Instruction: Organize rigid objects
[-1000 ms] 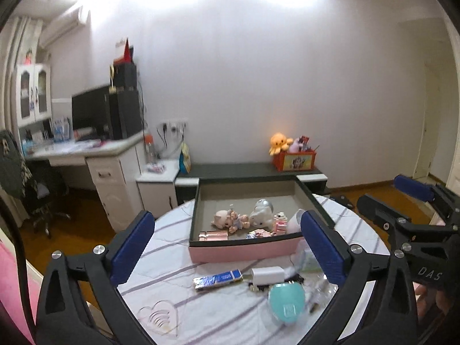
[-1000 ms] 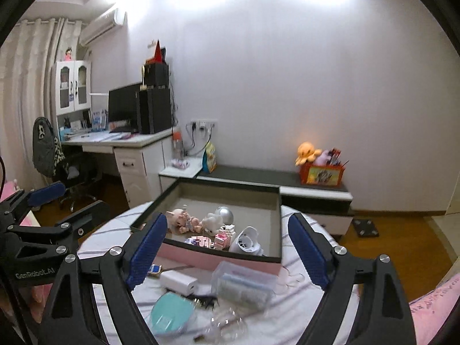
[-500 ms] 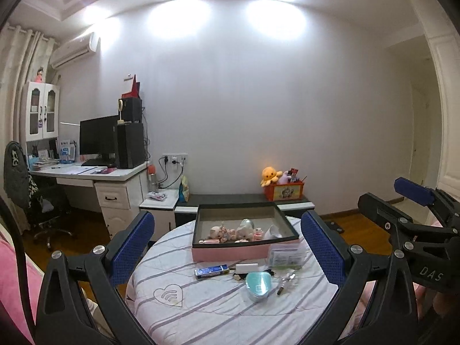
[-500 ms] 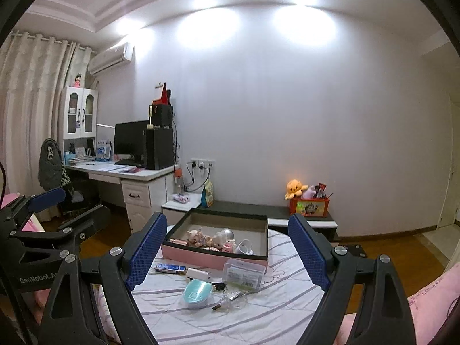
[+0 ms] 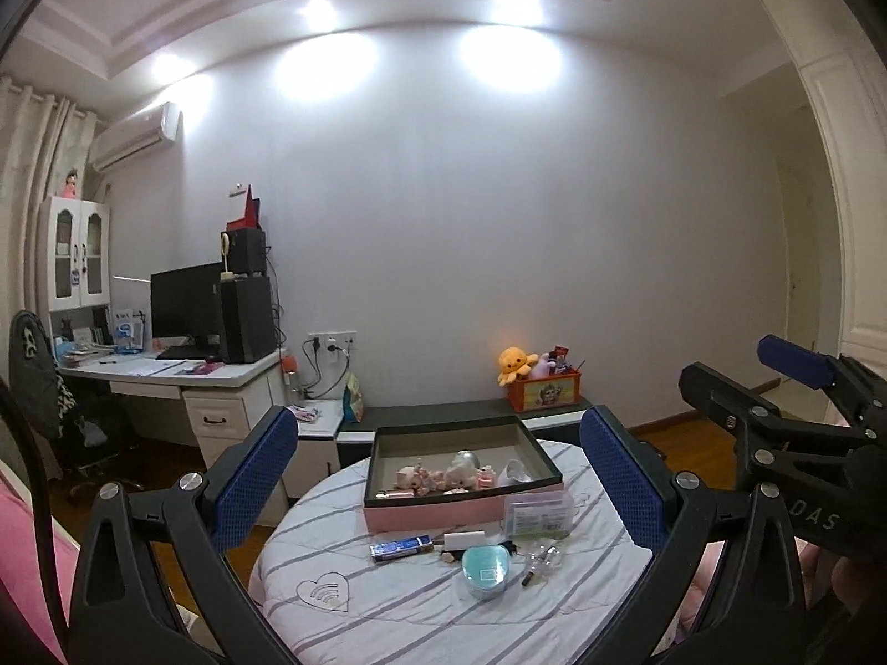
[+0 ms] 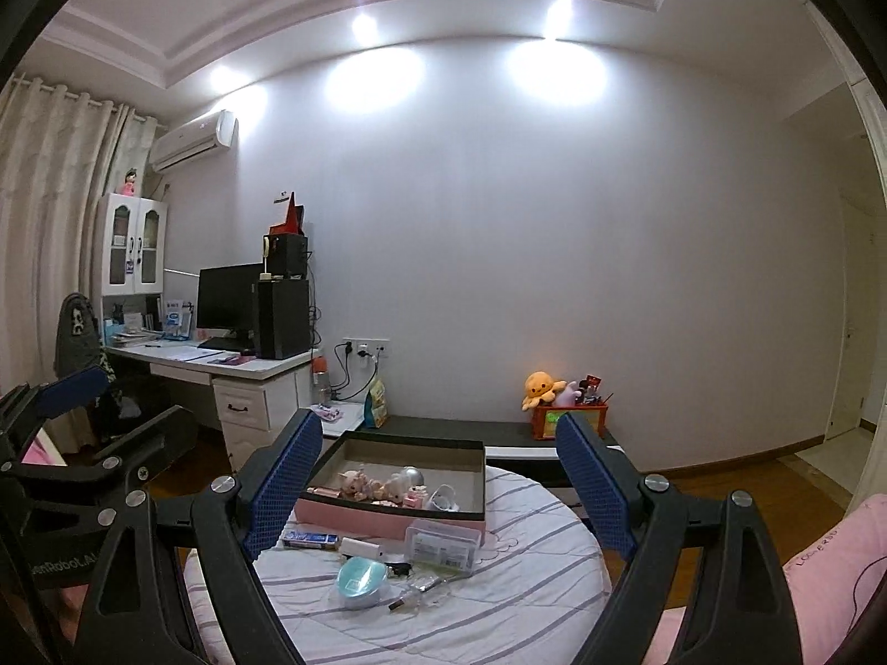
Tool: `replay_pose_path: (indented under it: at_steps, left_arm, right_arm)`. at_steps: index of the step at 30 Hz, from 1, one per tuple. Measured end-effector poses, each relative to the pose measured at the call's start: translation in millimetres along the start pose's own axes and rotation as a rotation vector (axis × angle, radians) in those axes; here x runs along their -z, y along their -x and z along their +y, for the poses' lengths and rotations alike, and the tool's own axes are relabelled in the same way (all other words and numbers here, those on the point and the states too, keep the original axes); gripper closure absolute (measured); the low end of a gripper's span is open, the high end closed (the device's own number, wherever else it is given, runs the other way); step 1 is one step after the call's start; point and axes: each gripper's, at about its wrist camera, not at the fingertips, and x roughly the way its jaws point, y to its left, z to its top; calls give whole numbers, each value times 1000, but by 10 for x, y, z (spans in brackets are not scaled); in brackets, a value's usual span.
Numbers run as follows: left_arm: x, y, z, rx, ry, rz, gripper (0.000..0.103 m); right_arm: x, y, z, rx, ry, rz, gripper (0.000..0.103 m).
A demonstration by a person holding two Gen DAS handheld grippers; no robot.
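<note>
Table [image 5: 388, 604] dead ahead in the left wrist view, round and covered in a striped cloth, with the left gripper [image 5: 438, 490] hanging well back from it, jaws wide apart and nothing between them. At the far side sits the open box [image 5: 463, 515], pink-walled, with small figurines and a bottle or two already inside. In front of it lie the loose pieces: a blue tube [image 5: 402, 547], a white charger [image 5: 463, 540], a round teal case [image 5: 486, 571], a clear plastic box [image 5: 539, 515] just beside the pink wall, and a pen [image 5: 539, 568] (small and hard to read). The right gripper [image 5: 770, 388] shows at the edge, clear of the table.

Over to the right wrist view: the right gripper [image 6: 438, 493] is also spread open and empty, looking down on the same table [image 6: 499, 626]. The open box [image 6: 396, 521] sits behind the teal case [image 6: 360, 582], white charger [image 6: 363, 547], blue tube [image 6: 310, 538] and clear plastic box [image 6: 442, 540].

The job here looks like picking a first item. My call is to come in low on something with flat sides, the charger or the clear box, square the pads to its long faces and close gently. The teal case looks rounded and may squirt out, so it wants a centred grip.
</note>
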Motion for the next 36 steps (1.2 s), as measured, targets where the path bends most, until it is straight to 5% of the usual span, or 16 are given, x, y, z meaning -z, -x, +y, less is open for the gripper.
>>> replay_pose_path:
  at_steps: [36]
  left_arm:
    - [-8,9,92,-86,53,9,0]
  right_arm:
    - [39,117,79,40,3,-25,15]
